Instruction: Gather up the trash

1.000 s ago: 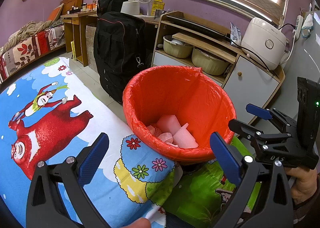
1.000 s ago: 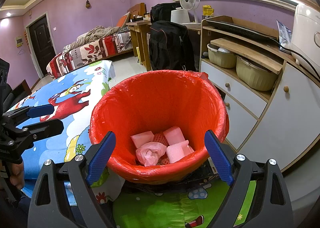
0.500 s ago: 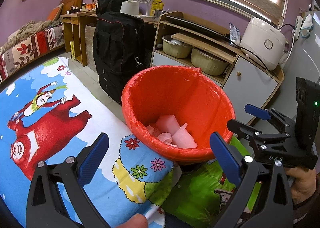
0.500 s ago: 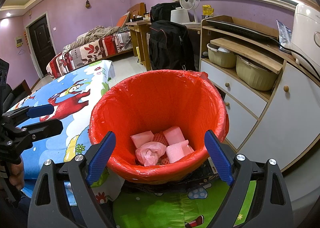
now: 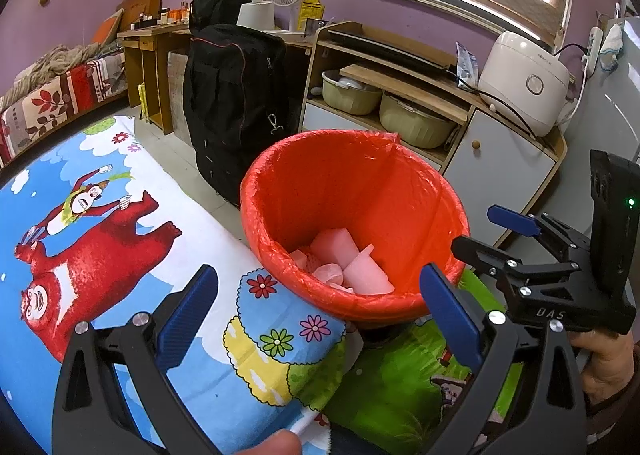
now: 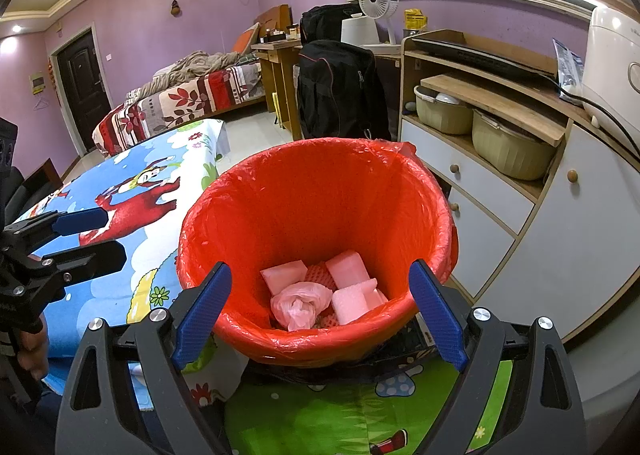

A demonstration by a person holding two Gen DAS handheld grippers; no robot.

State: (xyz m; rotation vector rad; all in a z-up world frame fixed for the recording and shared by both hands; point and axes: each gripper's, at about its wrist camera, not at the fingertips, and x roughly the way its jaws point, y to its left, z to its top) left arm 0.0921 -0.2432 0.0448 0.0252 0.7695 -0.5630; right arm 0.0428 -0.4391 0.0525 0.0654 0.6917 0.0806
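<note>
In the left wrist view, the left gripper (image 5: pixel 320 303) hangs wide open and empty above the cartoon-printed tablecloth (image 5: pixel 120 255), beside the round bin lined with a red plastic bag (image 5: pixel 352 191).

In the right wrist view, the right gripper (image 6: pixel 320 309) is also spread wide, holding nothing, and faces the bin. The pink foam blocks (image 6: pixel 348 269) and crumpled pink bag (image 6: pixel 298 303) lie at its bottom, so the collecting seems finished.

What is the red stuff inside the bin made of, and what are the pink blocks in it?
The red liner looks like thin glossy plastic film: it wrinkles and shines. The pink blocks look like soft matte packing foam, probably. The crumpled pink bag beside them seems thin plastic too.
</note>
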